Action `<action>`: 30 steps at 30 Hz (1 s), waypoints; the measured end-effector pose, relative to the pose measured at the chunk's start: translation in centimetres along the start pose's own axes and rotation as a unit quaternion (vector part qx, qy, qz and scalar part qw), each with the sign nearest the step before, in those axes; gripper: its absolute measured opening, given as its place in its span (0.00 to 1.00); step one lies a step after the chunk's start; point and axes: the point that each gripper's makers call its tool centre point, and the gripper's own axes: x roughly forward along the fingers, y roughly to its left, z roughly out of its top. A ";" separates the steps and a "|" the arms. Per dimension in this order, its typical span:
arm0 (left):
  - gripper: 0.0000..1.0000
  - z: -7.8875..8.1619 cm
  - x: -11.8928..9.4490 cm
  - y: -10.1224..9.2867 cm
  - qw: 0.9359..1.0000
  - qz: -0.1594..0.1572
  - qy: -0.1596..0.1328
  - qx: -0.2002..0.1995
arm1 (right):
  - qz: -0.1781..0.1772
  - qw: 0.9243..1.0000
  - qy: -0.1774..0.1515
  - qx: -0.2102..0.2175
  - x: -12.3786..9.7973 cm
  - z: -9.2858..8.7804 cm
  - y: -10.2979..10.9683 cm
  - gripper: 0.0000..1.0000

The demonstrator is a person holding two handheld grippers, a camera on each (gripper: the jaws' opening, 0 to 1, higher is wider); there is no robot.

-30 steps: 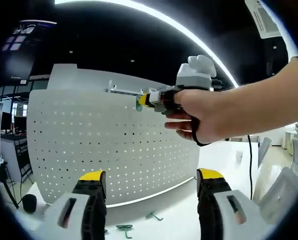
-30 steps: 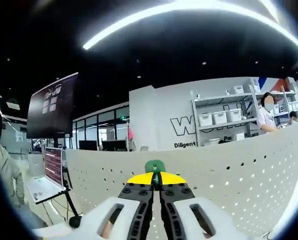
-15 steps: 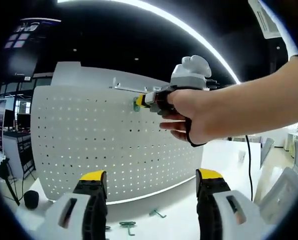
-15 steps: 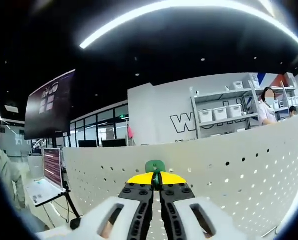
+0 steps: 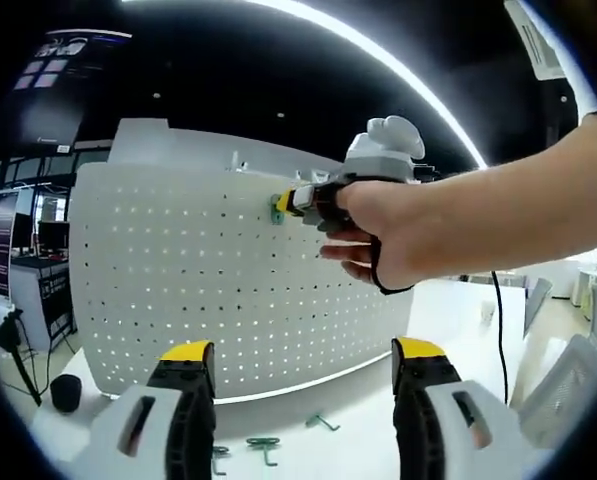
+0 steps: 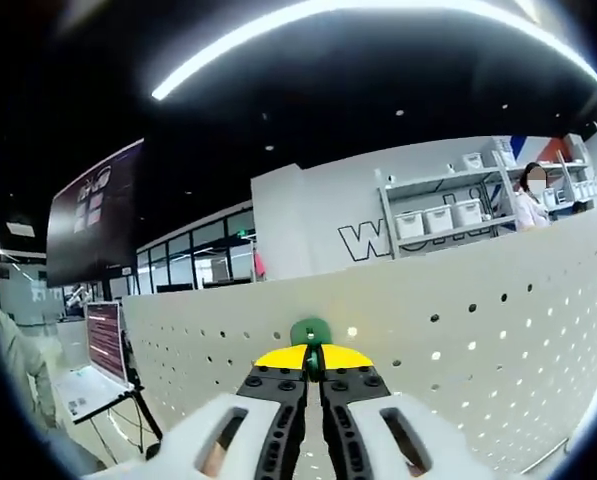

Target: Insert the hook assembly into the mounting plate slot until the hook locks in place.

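Observation:
A white perforated mounting plate [image 5: 198,290] stands upright on the table. In the left gripper view my right gripper [image 5: 290,202], held by a hand, presses a small green hook [image 5: 277,209] against the plate's upper edge. In the right gripper view the yellow-tipped jaws of my right gripper [image 6: 313,356] are shut on the green hook [image 6: 310,332], with the mounting plate [image 6: 458,360] right behind it. My left gripper [image 5: 298,362] hangs open in front of the plate, nothing between its jaws.
Loose green hooks [image 5: 264,445] lie on the white table [image 5: 358,440] at the plate's foot. A dark round object [image 5: 66,392] sits at the lower left. A laptop on a stand [image 6: 103,345], shelves with bins [image 6: 438,215] and a person [image 6: 531,200] are beyond the plate.
The right gripper with the green hook has moved closer to the plate's upper edge. Both views have shifted slightly; the left gripper stays open.

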 end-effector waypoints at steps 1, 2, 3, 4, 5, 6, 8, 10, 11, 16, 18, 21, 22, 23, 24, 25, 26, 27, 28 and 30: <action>0.74 0.0 0.0 0.0 1.000 0.000 0.000 -0.001 | -0.006 1.000 0.003 -0.004 0.0 -0.1 -0.2 0.01; 0.74 0.0 0.0 0.0 1.000 0.000 0.000 0.000 | -0.005 1.000 0.000 0.000 0.1 0.0 -0.1 0.01; 0.73 0.0 -0.1 0.0 1.000 -0.001 0.000 0.000 | -0.010 1.000 0.000 -0.004 0.2 -0.1 0.0 0.01; 0.73 0.1 -0.1 0.0 1.000 -0.001 -0.001 0.000 | -0.013 1.000 0.001 -0.007 0.2 -0.1 0.0 0.01; 0.73 0.1 -0.1 0.0 1.000 -0.001 -0.002 0.000 | -0.017 1.000 0.001 -0.005 0.2 -0.1 0.1 0.01; 0.73 0.2 -0.2 0.0 1.000 -0.002 -0.002 0.000 | -0.023 1.000 0.000 -0.007 0.3 -0.1 0.0 0.01; 0.73 0.1 -0.3 0.0 1.000 -0.003 0.000 -0.001 | -0.035 0.999 0.001 -0.007 0.3 -0.1 0.0 0.01; 0.73 0.1 -0.3 0.0 1.000 -0.003 0.001 -0.003 | -0.048 0.999 0.005 -0.012 0.4 -0.1 0.0 0.01; 0.73 0.0 -0.3 0.1 1.000 -0.002 0.001 -0.004 | -0.053 0.999 0.005 -0.008 0.5 -0.1 0.0 0.01; 0.72 -0.1 -0.3 0.0 1.000 -0.006 0.002 -0.011 | -0.075 0.997 0.000 0.005 0.5 -0.2 -0.1 0.02; 0.72 -0.1 -0.3 0.0 1.000 -0.006 0.002 -0.014 | -0.077 0.997 0.002 0.008 0.5 -0.2 -0.1 0.02; 0.71 0.1 -0.4 0.2 1.000 -0.006 0.000 -0.018 | -0.076 0.997 0.010 0.009 0.5 -0.5 0.2 0.04; 0.71 0.1 -0.5 0.2 1.000 -0.006 0.000 -0.019 | -0.078 0.997 0.009 0.005 0.5 -0.5 0.0 0.04; 0.72 0.1 -0.5 0.3 1.000 -0.007 -0.001 -0.021 | -0.076 0.997 0.011 0.002 0.5 -0.5 0.0 0.04; 0.72 0.3 -0.5 0.4 1.000 -0.008 -0.006 -0.029 | -0.076 0.997 0.013 0.000 0.5 -0.4 0.0 0.04; 0.72 0.3 -0.6 0.5 1.000 -0.006 -0.007 -0.029 | -0.075 0.997 0.014 0.002 0.5 -0.4 0.0 0.04; 0.72 0.4 -0.6 0.5 1.000 -0.006 -0.009 -0.027 | -0.073 0.997 0.015 0.004 0.4 -0.4 0.1 0.04; 0.72 0.4 -0.6 0.5 1.000 -0.006 -0.009 -0.028 | -0.069 0.997 0.015 0.005 0.4 -0.4 0.1 0.04; 0.72 0.4 -0.6 0.5 1.000 -0.005 -0.008 -0.029 | -0.067 0.998 0.016 0.001 0.4 -0.4 0.1 0.05; 0.72 0.3 -0.6 0.5 1.000 -0.006 -0.009 -0.026 | -0.058 0.998 0.016 0.003 0.4 -0.4 0.2 0.06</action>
